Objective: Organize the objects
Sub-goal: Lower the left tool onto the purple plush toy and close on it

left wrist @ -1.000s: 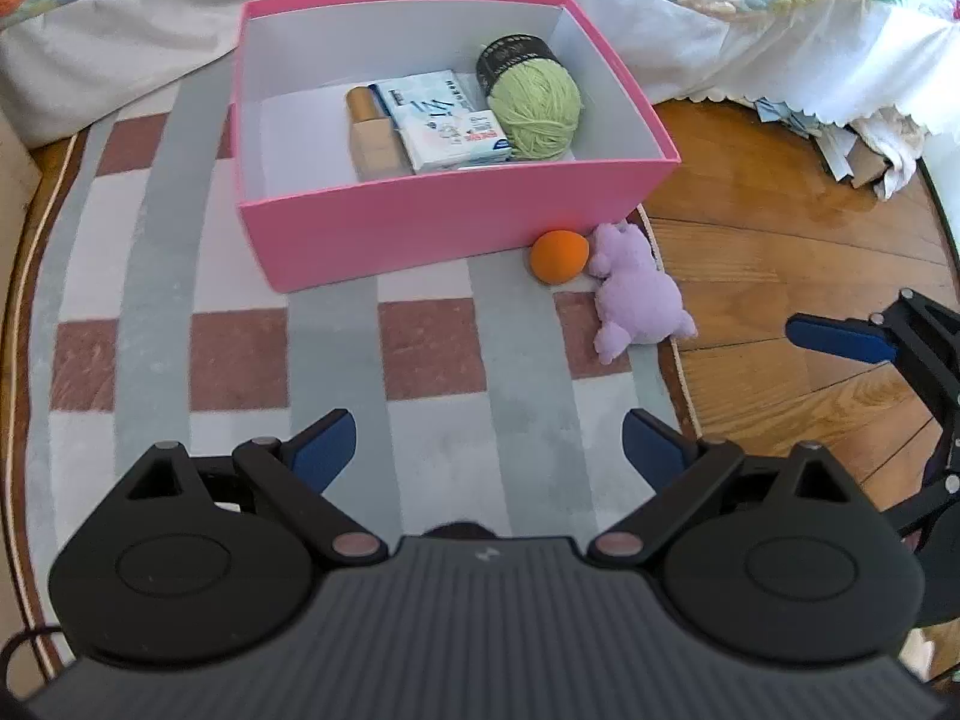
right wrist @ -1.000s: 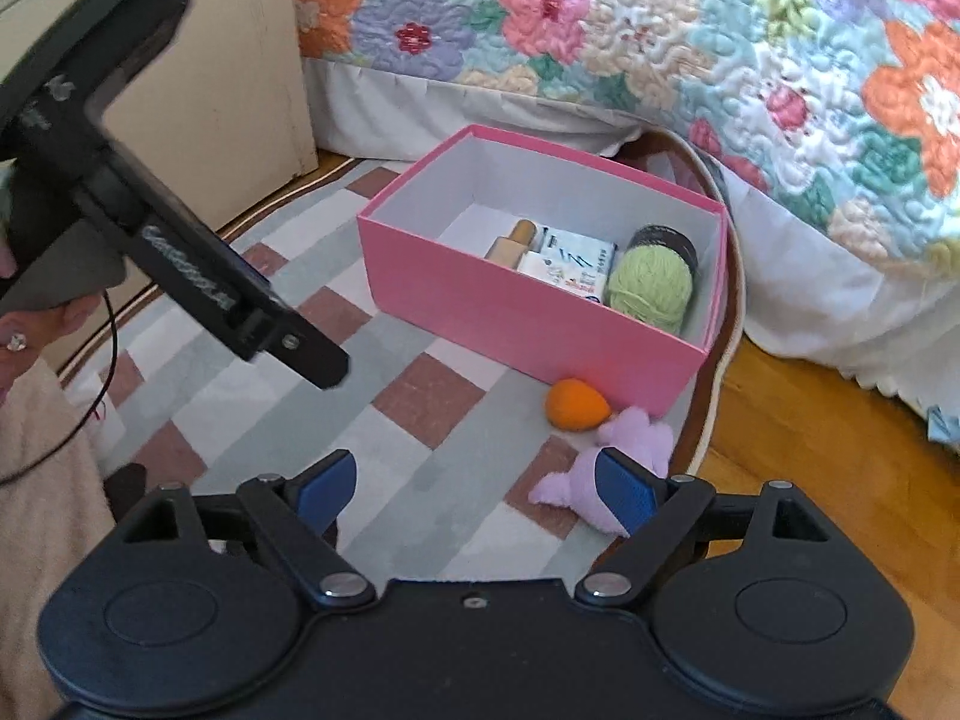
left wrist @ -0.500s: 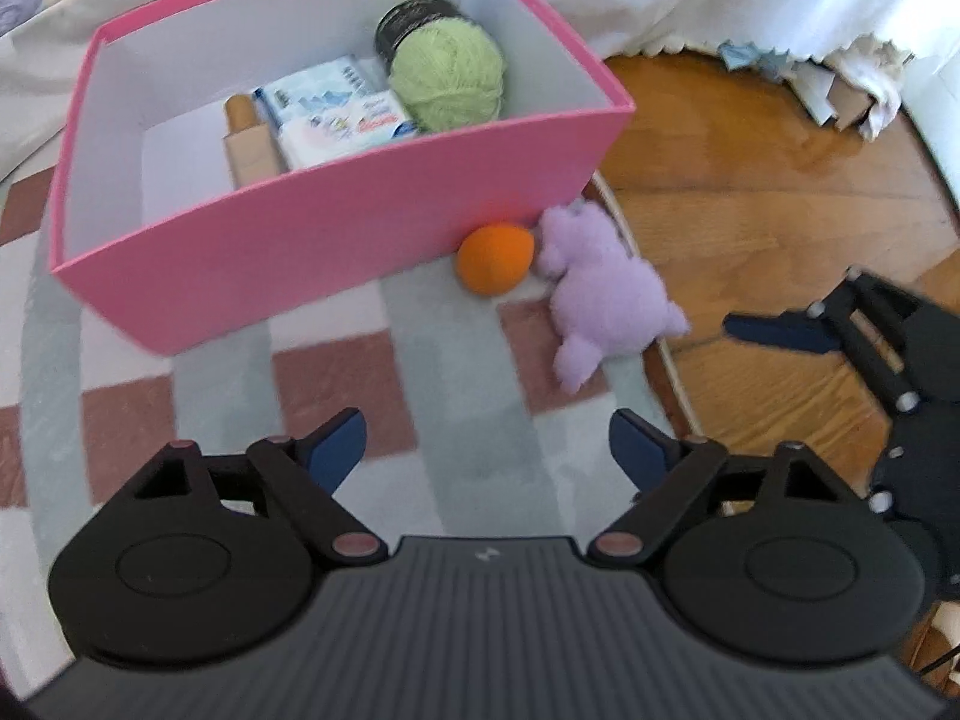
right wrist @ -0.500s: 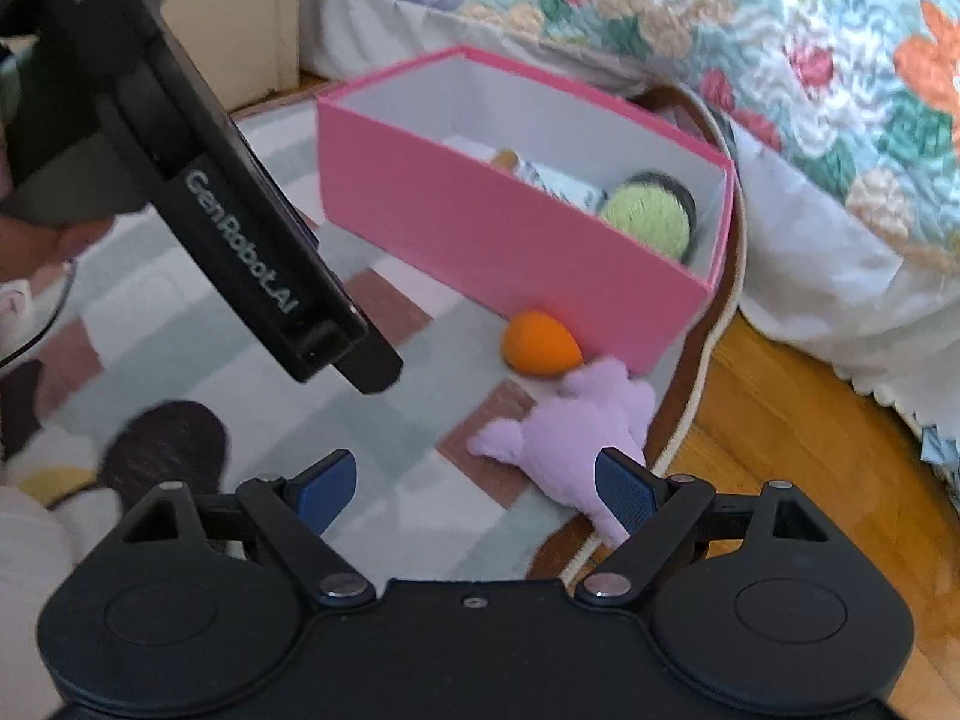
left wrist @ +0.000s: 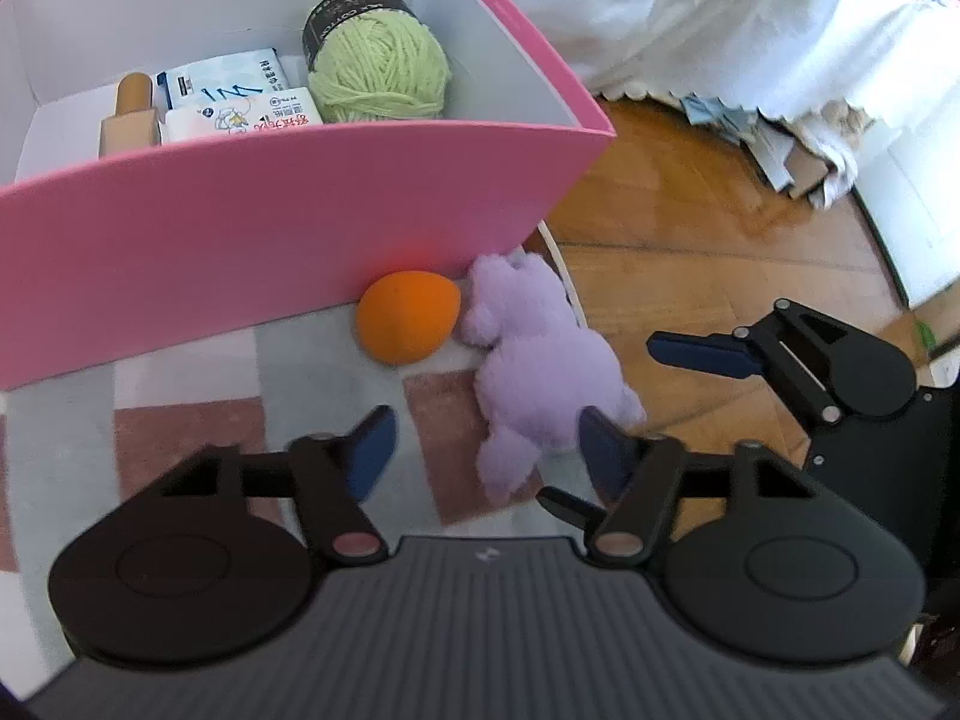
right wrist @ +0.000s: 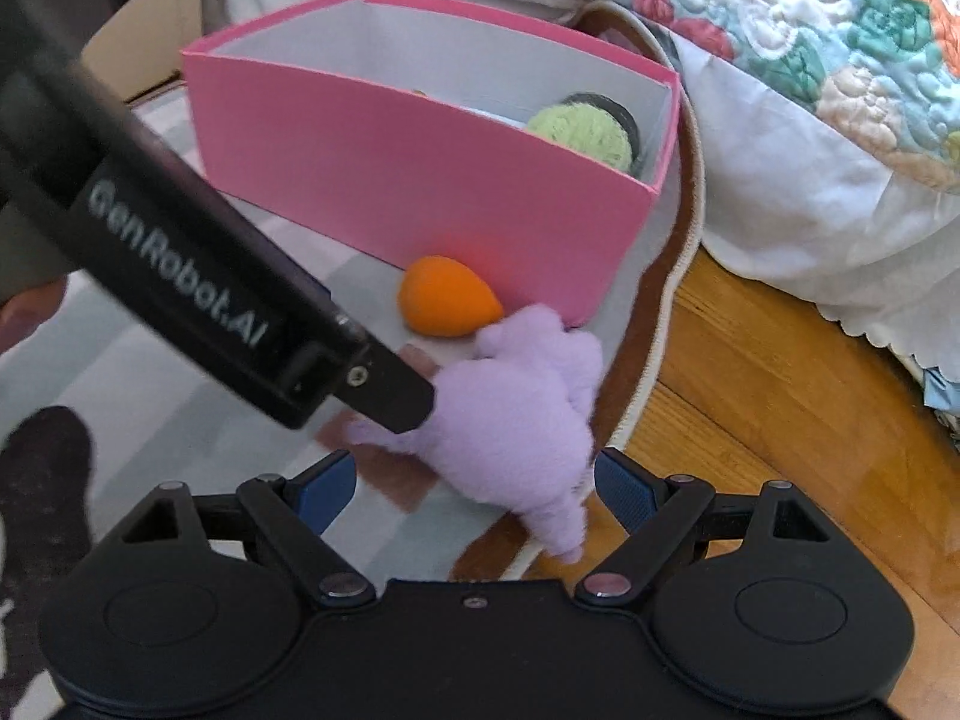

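Note:
A purple plush toy (left wrist: 540, 372) lies on the checked rug beside an orange egg-shaped sponge (left wrist: 408, 324), both against the front of a pink box (left wrist: 270, 228). The box holds green yarn (left wrist: 384, 72), tissue packs (left wrist: 234, 96) and a tan bottle (left wrist: 129, 120). My left gripper (left wrist: 486, 450) is open, low over the plush's near end. My right gripper (right wrist: 474, 489) is open with the plush (right wrist: 522, 420) between its fingers; the sponge (right wrist: 447, 297) and box (right wrist: 420, 180) lie beyond. The left gripper's body (right wrist: 210, 300) crosses the right wrist view.
The rug's edge (right wrist: 654, 372) runs just right of the plush, with wooden floor (left wrist: 690, 252) beyond. A bed with a quilt (right wrist: 810, 30) and white skirt stands behind the box. A dark sock (right wrist: 42, 480) shows at the left.
Both grippers have moved forward and down toward the plush toy, which now sits between the right gripper's fingers. The left gripper's jaws are a little narrower. Nothing has been picked up.

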{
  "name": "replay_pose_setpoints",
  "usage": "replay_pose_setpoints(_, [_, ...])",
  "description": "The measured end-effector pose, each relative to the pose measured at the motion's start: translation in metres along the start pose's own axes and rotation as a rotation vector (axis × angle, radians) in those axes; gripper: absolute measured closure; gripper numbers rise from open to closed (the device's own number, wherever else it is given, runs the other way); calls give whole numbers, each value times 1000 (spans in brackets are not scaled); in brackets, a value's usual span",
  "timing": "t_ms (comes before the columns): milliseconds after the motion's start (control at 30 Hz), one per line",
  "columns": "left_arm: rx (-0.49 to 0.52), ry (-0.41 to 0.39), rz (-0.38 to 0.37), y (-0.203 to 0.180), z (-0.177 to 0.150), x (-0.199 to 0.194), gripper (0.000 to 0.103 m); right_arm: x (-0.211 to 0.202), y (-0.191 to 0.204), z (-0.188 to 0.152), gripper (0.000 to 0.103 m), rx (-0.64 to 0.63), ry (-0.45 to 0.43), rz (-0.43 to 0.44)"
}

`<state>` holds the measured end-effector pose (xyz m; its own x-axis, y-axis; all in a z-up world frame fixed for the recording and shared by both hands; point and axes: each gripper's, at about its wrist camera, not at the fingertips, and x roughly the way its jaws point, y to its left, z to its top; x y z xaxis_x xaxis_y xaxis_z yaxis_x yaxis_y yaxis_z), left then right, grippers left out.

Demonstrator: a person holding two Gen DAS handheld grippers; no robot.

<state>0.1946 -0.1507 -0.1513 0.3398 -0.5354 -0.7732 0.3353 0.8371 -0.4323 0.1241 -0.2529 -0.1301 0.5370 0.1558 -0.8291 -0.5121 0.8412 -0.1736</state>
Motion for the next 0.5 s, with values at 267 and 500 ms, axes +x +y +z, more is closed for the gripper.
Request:
replay_pose_setpoints(267, [-38,-34,-52,3,-5,16,59,7,-13,3,14,27,-3,69])
replay_pose_setpoints(500, [-91,-89,-111,18,-11,27,63,31,-33,-2,14,218,23,139])
